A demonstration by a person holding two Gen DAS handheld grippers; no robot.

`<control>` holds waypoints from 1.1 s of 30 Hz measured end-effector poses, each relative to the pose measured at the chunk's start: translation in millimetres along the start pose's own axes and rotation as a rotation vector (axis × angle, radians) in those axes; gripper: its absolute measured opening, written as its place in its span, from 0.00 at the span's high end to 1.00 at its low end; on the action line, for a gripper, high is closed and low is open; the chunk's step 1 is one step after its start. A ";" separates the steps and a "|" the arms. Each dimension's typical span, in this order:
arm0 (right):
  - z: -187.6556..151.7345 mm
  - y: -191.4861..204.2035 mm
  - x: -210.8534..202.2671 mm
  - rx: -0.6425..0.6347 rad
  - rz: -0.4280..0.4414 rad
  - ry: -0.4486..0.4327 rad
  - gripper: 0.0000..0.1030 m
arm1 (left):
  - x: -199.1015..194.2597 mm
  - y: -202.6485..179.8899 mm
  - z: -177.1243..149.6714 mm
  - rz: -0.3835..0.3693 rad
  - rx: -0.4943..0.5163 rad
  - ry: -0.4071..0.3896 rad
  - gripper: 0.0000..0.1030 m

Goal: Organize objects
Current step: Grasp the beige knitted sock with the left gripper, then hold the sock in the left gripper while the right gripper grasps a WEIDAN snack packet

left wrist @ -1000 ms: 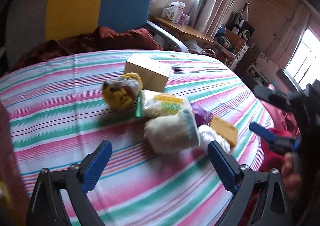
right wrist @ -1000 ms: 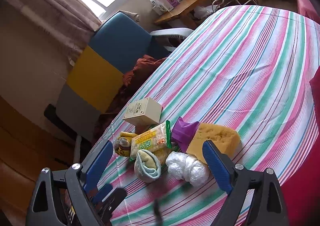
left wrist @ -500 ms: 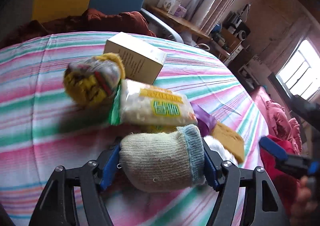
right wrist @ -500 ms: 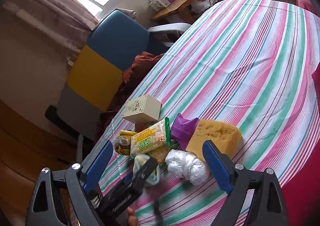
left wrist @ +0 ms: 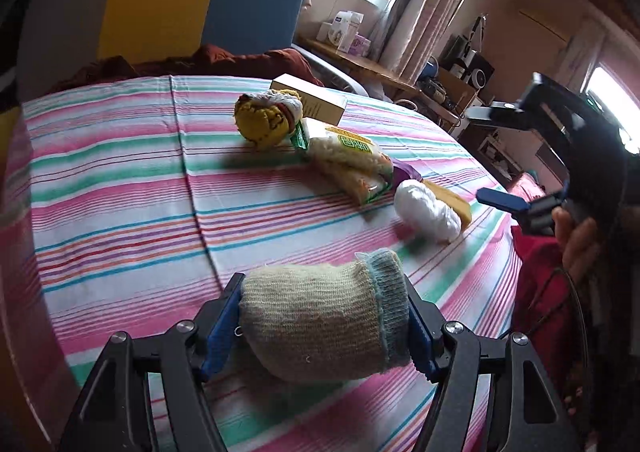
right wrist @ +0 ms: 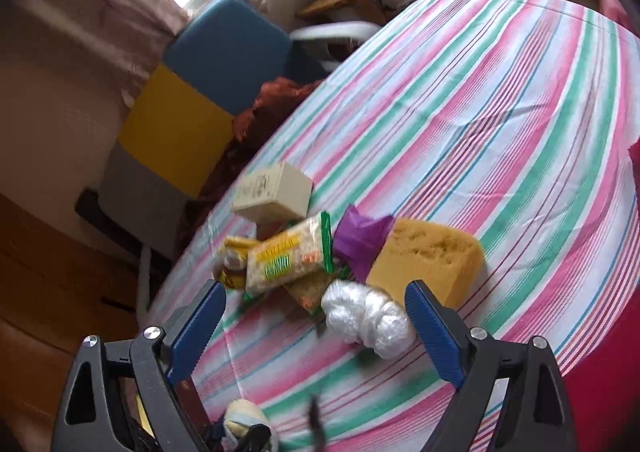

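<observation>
Left gripper [left wrist: 324, 322] clamped on rolled sock [left wrist: 320, 316], above striped counter [left wrist: 120, 188]. Right gripper [right wrist: 316, 326] jaws wide apart, empty, over white plastic bundle [right wrist: 366, 318] beside sponge [right wrist: 428, 262].

Print on the snack packet [right wrist: 286, 258] and box [right wrist: 272, 192] is unreadable.

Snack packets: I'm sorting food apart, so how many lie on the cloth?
2: the rice cracker packet on top, a second packet partly hidden beneath it. More may be covered.
</observation>
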State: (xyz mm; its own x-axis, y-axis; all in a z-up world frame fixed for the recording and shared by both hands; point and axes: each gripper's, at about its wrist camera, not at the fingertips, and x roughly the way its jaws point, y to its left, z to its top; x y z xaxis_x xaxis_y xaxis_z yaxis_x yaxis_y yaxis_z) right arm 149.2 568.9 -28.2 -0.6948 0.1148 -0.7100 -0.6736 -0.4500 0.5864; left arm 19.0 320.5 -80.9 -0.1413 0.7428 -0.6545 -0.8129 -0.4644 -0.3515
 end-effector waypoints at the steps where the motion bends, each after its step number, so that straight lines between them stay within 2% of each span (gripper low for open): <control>1: -0.8 4.7 4.1 -0.035 -0.023 0.024 0.10 | -0.5 -0.1 -0.3 0.000 0.006 -0.003 0.31; 5: -5.8 40.2 28.9 -0.269 -0.148 0.149 0.10 | 0.9 -0.1 -1.7 -0.006 0.020 -0.009 0.30; 7: -8.4 63.8 43.6 -0.442 -0.186 0.203 0.10 | 0.1 0.5 -2.4 -0.011 0.020 -0.012 0.30; 11: -9.9 100.2 66.2 -0.728 -0.237 0.241 0.10 | 4.9 3.0 -4.7 -0.034 0.012 -0.003 0.30; 13: -16.4 117.5 80.5 -0.942 -0.340 0.199 0.10 | 4.9 3.5 -5.1 -0.040 0.010 -0.004 0.30; 15: -21.2 124.7 101.4 -1.084 -0.408 0.231 0.10 | 5.4 6.2 -5.1 -0.055 -0.003 -0.004 0.30; 20: -21.6 124.1 141.8 -1.213 -0.456 0.327 0.10 | 6.1 9.0 -5.3 -0.072 -0.015 -0.004 0.30; 22: -18.9 118.9 152.4 -1.212 -0.436 0.373 0.10 | 6.5 9.8 -5.5 -0.076 -0.015 -0.004 0.30; 25: -10.2 113.9 161.5 -1.162 -0.408 0.385 0.11 | 7.6 9.0 -5.4 -0.074 -0.011 -0.001 0.30; 26: -7.8 112.5 160.6 -1.131 -0.373 0.396 0.17 | 8.0 8.6 -5.5 -0.073 -0.009 -0.001 0.30; 27: -7.2 111.8 159.1 -1.116 -0.358 0.399 0.29 | 8.4 8.4 -5.5 -0.072 -0.008 0.000 0.30; 28: -8.3 111.2 155.4 -1.108 -0.347 0.396 0.34 | 8.8 8.4 -5.6 -0.072 -0.007 0.000 0.30; 30: -14.0 110.4 146.3 -1.108 -0.327 0.399 0.52 | 8.9 8.4 -5.9 -0.071 -0.006 0.000 0.30; 33: -25.1 108.7 129.3 -1.092 -0.303 0.391 0.62 | 8.8 7.3 -6.1 -0.065 -0.001 -0.001 0.30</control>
State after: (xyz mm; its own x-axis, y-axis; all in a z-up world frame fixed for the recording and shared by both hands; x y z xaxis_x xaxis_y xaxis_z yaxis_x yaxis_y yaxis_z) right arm -7.6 512.6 -66.0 -0.2934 0.1538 -0.9435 -0.0955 -0.9868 -0.1312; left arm 15.3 320.7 -93.4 -0.0882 0.7719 -0.6296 -0.8199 -0.4152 -0.3941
